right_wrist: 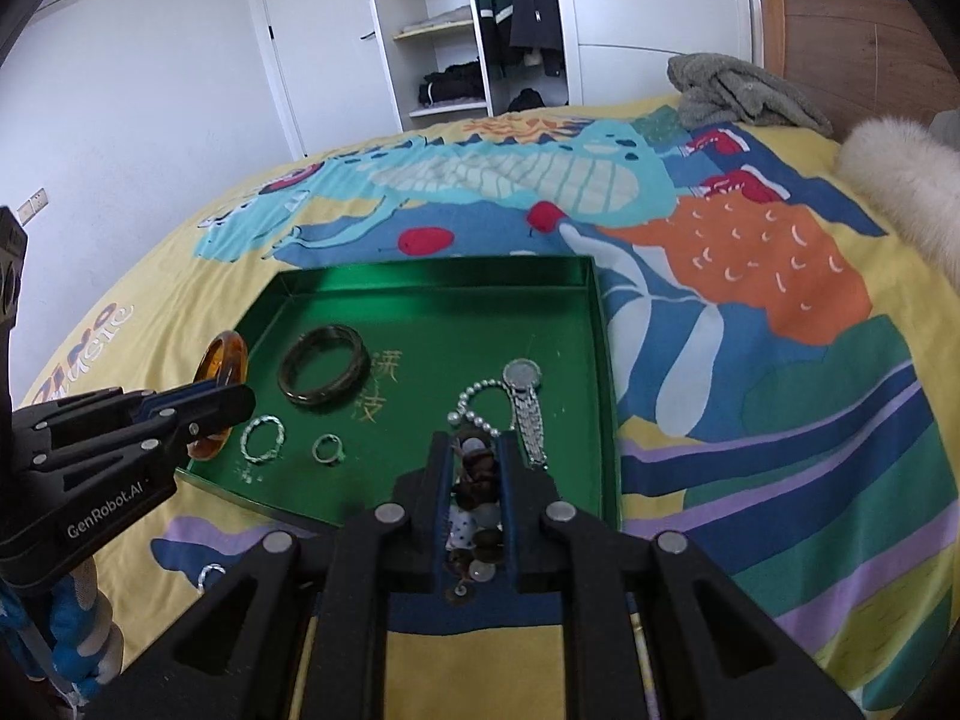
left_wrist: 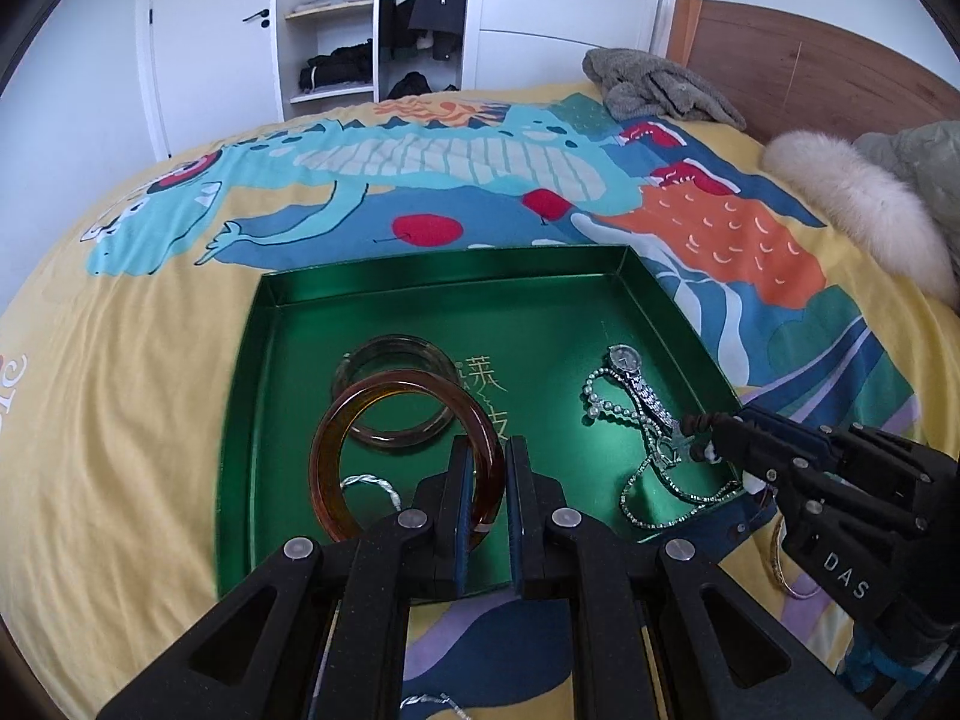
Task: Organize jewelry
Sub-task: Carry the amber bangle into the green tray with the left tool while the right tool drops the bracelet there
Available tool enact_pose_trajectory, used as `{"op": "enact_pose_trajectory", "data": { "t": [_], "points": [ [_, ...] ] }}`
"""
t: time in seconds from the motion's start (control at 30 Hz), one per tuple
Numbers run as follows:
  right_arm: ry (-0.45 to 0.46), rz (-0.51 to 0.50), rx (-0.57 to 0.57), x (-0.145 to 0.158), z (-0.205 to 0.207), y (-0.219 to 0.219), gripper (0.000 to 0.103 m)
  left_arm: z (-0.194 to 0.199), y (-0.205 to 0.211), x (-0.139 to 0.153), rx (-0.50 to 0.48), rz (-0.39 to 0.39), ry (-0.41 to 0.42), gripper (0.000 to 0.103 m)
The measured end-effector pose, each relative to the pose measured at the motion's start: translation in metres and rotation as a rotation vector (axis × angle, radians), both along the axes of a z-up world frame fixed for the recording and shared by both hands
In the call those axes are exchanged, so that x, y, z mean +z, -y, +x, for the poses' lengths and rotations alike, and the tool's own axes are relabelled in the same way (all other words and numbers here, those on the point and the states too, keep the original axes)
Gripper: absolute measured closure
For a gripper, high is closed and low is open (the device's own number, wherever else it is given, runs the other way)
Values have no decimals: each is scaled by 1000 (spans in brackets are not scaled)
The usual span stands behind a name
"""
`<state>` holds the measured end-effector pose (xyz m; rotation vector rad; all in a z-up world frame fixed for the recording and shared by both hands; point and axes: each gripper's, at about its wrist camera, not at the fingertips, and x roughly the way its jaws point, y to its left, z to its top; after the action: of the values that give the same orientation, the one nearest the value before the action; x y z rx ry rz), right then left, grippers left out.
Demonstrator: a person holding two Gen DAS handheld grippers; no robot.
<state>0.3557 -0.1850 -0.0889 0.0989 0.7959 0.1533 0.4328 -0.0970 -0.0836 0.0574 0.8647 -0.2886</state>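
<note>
- Bedroom setting: a bed under a yellow cartoon-dinosaur bedspread [left_wrist: 150,360] carries a shallow green metal tray [left_wrist: 420,306], with an open white wardrobe [left_wrist: 336,18] behind.
- Left wrist view: the left tongs [left_wrist: 487,468] are pinched narrow on a translucent amber bangle [left_wrist: 336,438], held upright over the tray's near left part. Beneath it lies a darker smoky bangle [left_wrist: 396,390]. To the right a silver wristwatch [left_wrist: 627,360] and a white pearl strand [left_wrist: 600,402] lie tangled with a thin rhinestone chain [left_wrist: 660,498]. The right tongs [left_wrist: 717,450] come in from the right, clamping a brown beaded bracelet [left_wrist: 696,426] at the tray's right rim.
- Right wrist view: the right tongs [right_wrist: 477,462] grip the brown beads between narrow jaws above the tray's near edge. A twisted silver ring [right_wrist: 263,439] and a small stone ring [right_wrist: 329,450] lie on the tray floor.
</note>
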Motion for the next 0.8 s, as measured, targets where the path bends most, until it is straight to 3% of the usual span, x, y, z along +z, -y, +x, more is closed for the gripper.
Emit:
{"op": "enact_pose_trajectory", "data": {
  "t": [0.2,0.63,0.8],
  "points": [
    [-48,7,-4,-30,10,15,89,18,21,-26,-1,14,-36,93],
    [-90,-20,25,-38,22,14,87,26,21,-47,31,47,-90,93],
    [-96,-37,19,-32,21,12,66,22,18,-36,28,46,-77,92]
  ]
}}
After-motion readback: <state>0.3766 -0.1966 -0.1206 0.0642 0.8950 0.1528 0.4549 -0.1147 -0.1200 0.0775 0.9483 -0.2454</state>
